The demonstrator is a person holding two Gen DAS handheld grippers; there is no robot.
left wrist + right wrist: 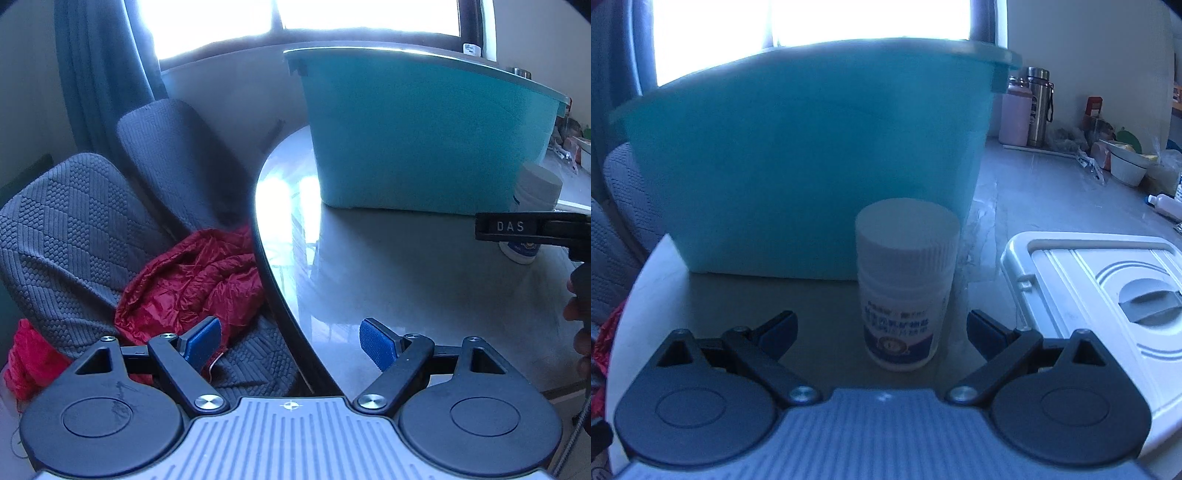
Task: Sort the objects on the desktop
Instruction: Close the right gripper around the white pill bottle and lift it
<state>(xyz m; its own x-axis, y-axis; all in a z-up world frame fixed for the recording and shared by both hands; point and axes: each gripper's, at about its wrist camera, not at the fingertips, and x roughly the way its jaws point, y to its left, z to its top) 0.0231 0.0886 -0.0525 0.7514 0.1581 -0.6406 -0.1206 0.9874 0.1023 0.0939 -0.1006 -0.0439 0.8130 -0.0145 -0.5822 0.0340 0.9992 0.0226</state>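
I have the white pill bottle [907,284] standing upright on the table [827,314], straight ahead of my right gripper [882,332] and a touch right of its centre line, just in front of the teal tub [798,166]. Its long axis is vertical, so the jaws would close across its sides. The right fingers are spread wide and touch nothing; the bottle lies just beyond the tips, not yet between them. My left gripper [291,341] is spread too, empty, and sits over the table edge, well off from the bottle [532,206], so the right hand is nearer.
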